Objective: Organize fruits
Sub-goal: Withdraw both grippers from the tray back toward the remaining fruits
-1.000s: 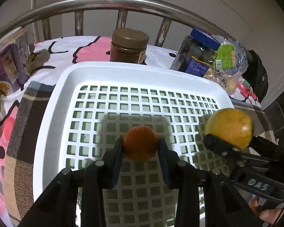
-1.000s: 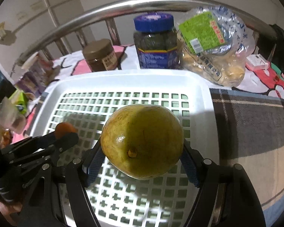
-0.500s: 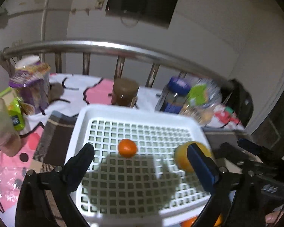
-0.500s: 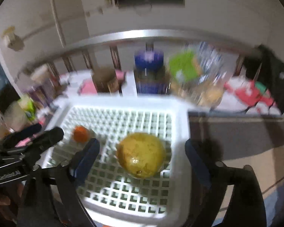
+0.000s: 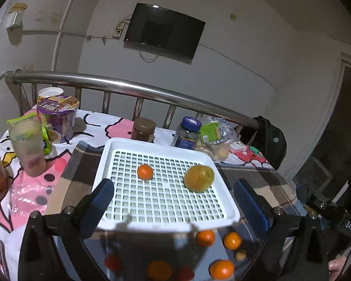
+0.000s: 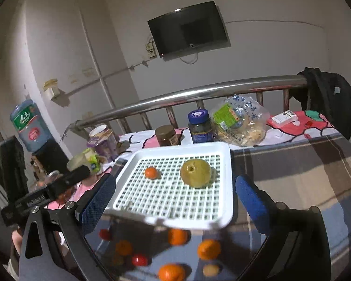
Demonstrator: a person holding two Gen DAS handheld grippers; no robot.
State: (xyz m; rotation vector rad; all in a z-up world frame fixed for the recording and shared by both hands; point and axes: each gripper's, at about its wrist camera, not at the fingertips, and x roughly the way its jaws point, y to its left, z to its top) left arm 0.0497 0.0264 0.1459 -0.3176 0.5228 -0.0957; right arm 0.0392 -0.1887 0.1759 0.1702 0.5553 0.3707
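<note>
Loose fruits [image 5: 232, 240] below the tray [image 5: 110, 149] are blurred and shadowed (some cut off). Only the right view shows the water bottle [image 6: 27, 126]. Left gripper [image 5: 173, 196] and right gripper [image 6: 175, 193] gape wide, empty.

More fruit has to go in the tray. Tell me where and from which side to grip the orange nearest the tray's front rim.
Take that orange across its widest middle, coming down from above with the open right gripper. It is round, so no side grips better, but the white tray rim sits close behind it and another orange lies beside it, so a low sideways approach looks crowded.
</note>
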